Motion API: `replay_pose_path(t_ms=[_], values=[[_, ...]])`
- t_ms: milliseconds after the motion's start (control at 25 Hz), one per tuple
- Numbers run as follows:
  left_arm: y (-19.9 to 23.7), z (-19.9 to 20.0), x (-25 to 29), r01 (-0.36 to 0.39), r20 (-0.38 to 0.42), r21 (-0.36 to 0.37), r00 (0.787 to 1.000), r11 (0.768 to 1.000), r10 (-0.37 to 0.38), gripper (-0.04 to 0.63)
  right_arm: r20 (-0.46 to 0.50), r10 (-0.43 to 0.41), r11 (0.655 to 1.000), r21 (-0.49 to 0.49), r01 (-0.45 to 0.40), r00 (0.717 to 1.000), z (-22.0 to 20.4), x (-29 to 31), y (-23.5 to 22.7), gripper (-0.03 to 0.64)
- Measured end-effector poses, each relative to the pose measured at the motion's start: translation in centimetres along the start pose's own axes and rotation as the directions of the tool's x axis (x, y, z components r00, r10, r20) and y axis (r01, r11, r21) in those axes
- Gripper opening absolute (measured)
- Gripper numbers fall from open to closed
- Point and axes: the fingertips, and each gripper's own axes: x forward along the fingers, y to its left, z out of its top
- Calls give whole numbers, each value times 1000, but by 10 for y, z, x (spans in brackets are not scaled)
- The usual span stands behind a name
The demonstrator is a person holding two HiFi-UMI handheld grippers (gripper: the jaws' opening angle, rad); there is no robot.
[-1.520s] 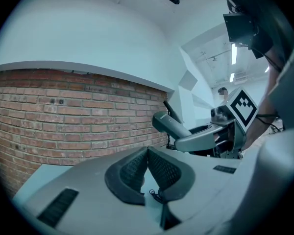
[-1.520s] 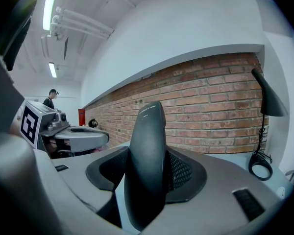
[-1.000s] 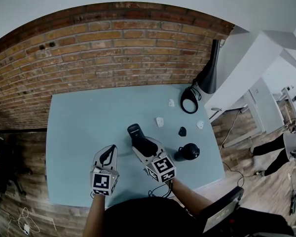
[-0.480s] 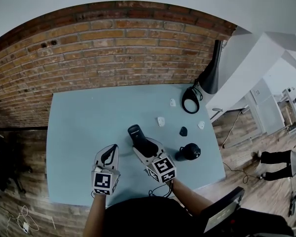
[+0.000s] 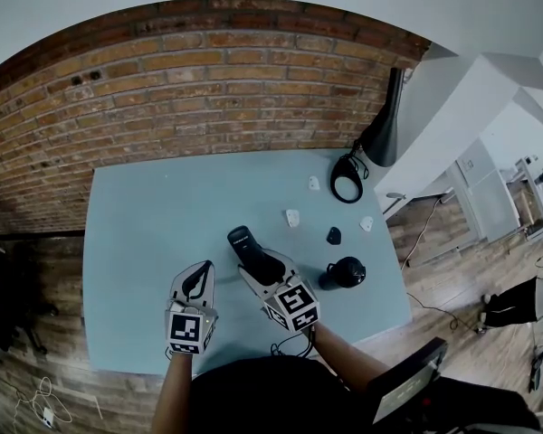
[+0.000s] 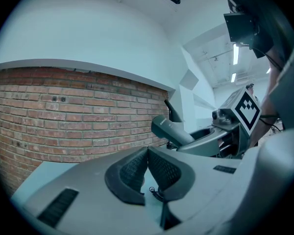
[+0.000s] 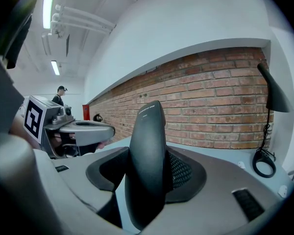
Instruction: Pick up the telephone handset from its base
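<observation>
right gripper (image 7: 148, 173): pads pinch the black handset (image 7: 148, 131), upright | left gripper (image 6: 148, 155): tips pressed together, empty | handset over table (image 5: 154, 215), well apart from its likely base (image 5: 344, 273) | step: pick-up looks done | next: steady hold, no squeeze change

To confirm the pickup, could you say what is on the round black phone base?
Nothing tops the round black base; the right tool grips the black plastic handset. The base's underside is hidden.

left gripper (image 5: 202, 271) fingers together; right gripper (image 5: 264, 266) fingers clamp the handset (image 5: 243, 245); both near level.
</observation>
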Motion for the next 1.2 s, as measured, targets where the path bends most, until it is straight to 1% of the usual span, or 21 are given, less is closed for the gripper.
replay_pose_path(t_ms=[320,760,960,1200], values=[[-3,-2,-3,2,-2,4,1000,1000,-2,25,-16,12,1000,-22,-12,1000,-3,-1,6,232],[-2,-3,-5,2,-12,4,1000,1000,-2,25,-29,7,999,-32,-8,1000,-6,-1,5,232],[-5,-5,-7,4,-8,-3,1000,1000,-4,25,-45,6,999,-52,-9,999,-11,-1,8,232],[-5,-10,-7,8,-31,-7,999,1000,-8,25,-57,8,999,-43,-10,998,-15,0,9,232]])
